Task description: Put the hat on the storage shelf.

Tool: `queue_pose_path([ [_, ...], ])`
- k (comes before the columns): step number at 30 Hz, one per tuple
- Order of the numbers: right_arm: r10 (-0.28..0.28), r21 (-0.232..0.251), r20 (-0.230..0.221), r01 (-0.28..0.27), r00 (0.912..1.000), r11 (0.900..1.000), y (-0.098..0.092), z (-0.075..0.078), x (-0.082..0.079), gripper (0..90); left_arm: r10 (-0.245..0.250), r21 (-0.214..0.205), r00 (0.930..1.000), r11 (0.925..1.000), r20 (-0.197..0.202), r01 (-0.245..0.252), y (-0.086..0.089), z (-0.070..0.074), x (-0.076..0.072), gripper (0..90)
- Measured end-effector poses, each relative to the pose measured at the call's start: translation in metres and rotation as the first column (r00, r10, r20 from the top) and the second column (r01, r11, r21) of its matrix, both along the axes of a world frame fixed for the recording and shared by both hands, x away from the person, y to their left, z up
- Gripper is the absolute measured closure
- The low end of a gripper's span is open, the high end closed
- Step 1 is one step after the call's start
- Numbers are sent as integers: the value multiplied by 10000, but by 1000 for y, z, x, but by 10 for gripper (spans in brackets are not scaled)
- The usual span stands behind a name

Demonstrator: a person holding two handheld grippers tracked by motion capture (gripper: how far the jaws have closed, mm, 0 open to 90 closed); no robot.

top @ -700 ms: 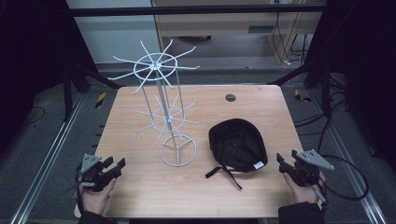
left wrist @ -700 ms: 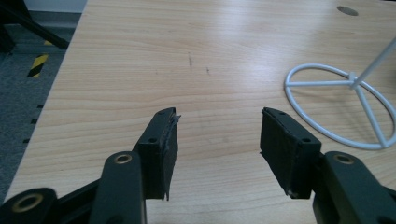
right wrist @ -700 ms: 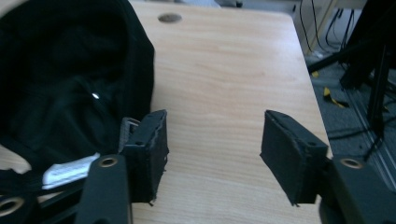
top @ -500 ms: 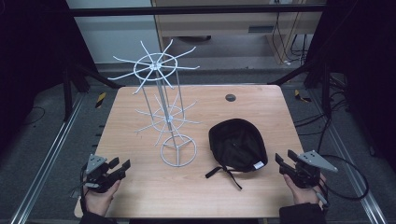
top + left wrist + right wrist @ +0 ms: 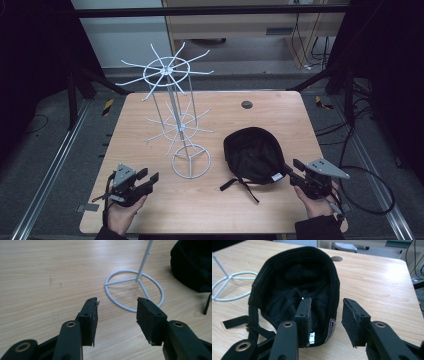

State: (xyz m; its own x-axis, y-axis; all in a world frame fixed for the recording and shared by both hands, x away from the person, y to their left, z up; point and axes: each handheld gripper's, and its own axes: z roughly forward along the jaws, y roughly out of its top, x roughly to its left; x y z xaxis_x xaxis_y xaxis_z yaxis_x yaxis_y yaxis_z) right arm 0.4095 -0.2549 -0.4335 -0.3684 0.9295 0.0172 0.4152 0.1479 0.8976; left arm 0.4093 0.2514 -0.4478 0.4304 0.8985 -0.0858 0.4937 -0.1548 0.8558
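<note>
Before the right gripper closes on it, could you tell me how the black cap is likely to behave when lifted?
The black cap lies upside down, its fabric crown slumped, so it will probably sag. Its loose strap would likely dangle. It looks light, so a nudge from the right gripper may slide it.

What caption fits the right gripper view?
Open right gripper poised at the rim of an upturned black cap on the wooden table.

Black cap (image 5: 253,154), white wire rack (image 5: 175,112)

Upturned black cap (image 5: 294,285), open right hand-held gripper (image 5: 325,315) at rim
</note>
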Motion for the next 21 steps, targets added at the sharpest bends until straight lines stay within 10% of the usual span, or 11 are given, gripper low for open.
queue_pose_path([
  [21,-170,-261,-341,161,9993,9995,4,-10,21,540,-1806,797,9828,9809,377,1772,-103,0,2,503],
])
